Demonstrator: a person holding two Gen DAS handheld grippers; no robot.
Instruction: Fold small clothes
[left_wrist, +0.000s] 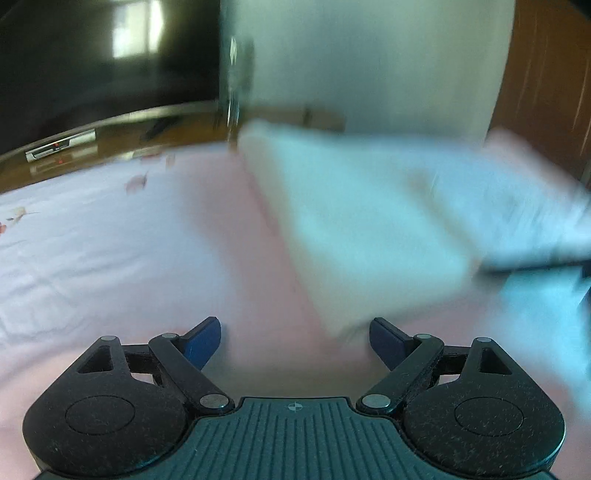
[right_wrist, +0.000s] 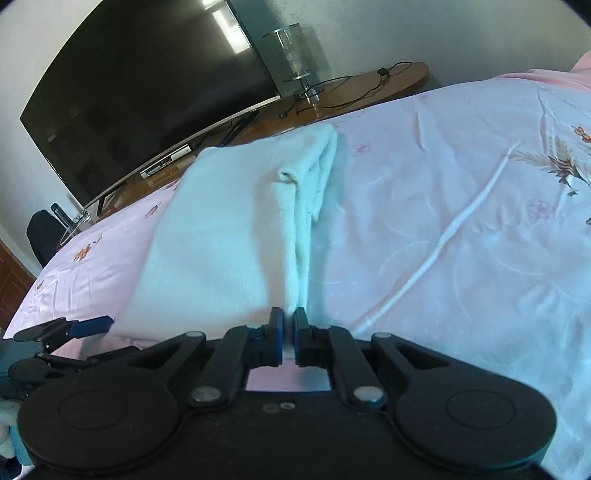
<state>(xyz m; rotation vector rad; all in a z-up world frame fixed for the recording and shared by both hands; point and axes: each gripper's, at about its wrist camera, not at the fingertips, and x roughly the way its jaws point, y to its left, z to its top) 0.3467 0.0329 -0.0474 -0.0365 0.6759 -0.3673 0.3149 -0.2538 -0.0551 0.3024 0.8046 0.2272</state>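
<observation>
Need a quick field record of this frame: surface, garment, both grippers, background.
surface: pink floral bedsheet, wrinkled
garment: pale white knit garment, partly folded, lying on the sheet with layered edges along its right side
right gripper: right gripper shut, near edge of the garment pinched between its pads
left gripper: left gripper open, nothing between its blue pads, near the garment's corner; its view is motion-blurred
background: large dark television screen on a wooden stand, glass lamp
</observation>
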